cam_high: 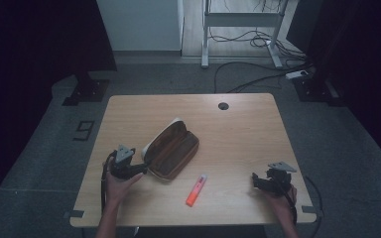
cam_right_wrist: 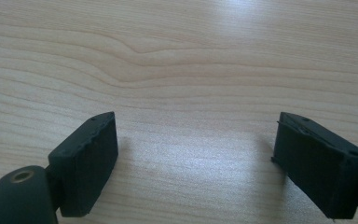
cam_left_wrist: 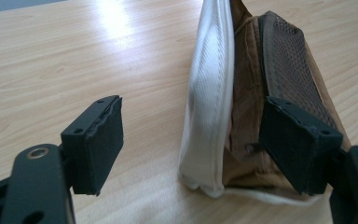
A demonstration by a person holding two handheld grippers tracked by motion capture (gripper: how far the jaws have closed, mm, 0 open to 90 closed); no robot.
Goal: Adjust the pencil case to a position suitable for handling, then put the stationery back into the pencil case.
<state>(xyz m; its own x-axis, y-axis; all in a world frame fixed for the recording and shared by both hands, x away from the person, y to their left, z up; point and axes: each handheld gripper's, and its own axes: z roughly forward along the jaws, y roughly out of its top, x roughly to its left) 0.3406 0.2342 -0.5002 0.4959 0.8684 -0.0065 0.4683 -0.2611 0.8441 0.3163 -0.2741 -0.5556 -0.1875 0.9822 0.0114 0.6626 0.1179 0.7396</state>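
The pencil case (cam_high: 171,149), brown with a white lining, lies open on the wooden worktop (cam_high: 238,129), slanting away from the person's left side, its near end just ahead of the left tool (cam_high: 138,168). In the left gripper view that tool's jaws stand wide, the case's white flap (cam_left_wrist: 209,98) upright between them with neither pad pressing on it; the right-hand pad sits in front of the brown mesh side. The right tool (cam_high: 254,181) rests near the worktop's right front, jaws wide with bare wood between them.

By the look of it, the step in hand is readying the case: it is spread open and the left tool is loose at its end. The likely next move is to fetch the orange highlighter (cam_high: 196,190), which lies between the two tools, apart from the case's near corner. That would call for the right tool to travel left, line its jaws across the marker's narrow body and close, while the left steadies the flap.

Count: one pencil case, one highlighter, two tools. Farther off, the worktop has one round cable hole (cam_high: 222,105).
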